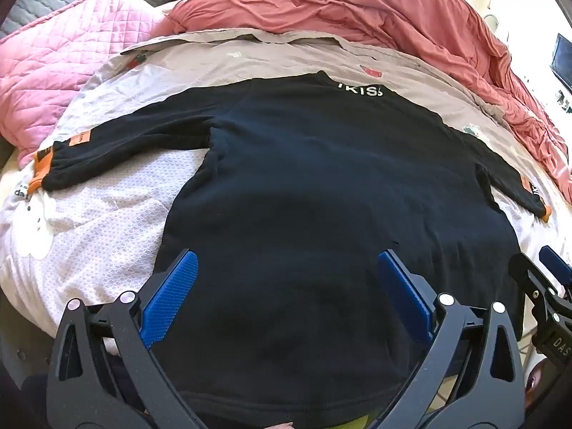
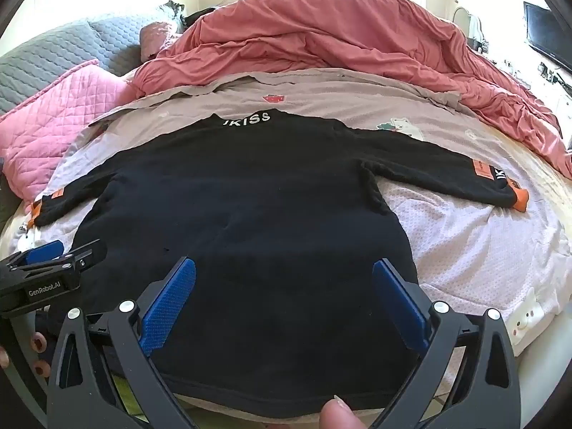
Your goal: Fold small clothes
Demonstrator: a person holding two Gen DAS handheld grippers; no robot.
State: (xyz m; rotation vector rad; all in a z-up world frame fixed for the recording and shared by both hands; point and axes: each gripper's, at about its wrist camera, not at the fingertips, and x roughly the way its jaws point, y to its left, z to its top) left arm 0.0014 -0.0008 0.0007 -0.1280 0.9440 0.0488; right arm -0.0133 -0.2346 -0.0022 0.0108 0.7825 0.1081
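Observation:
A black long-sleeved sweater [image 1: 304,186] lies flat on the bed, back up, both sleeves spread out, white lettering at the collar and orange cuffs. It also shows in the right wrist view [image 2: 250,214]. My left gripper [image 1: 286,261] is open, its blue pads over the lower left part of the sweater near the hem. My right gripper [image 2: 284,268] is open over the lower right part. Each gripper shows in the other's view: the right gripper [image 1: 547,275] at the right edge, the left gripper [image 2: 53,261] at the left edge. Neither holds cloth.
The sweater rests on a light patterned sheet [image 1: 107,214] with cartoon prints. A rumpled coral duvet [image 1: 393,10] lies behind, a pink quilted pillow [image 1: 64,71] at the back left, a grey quilted headboard [image 2: 53,53] beyond. A thumb [image 2: 336,414] shows at the bed's near edge.

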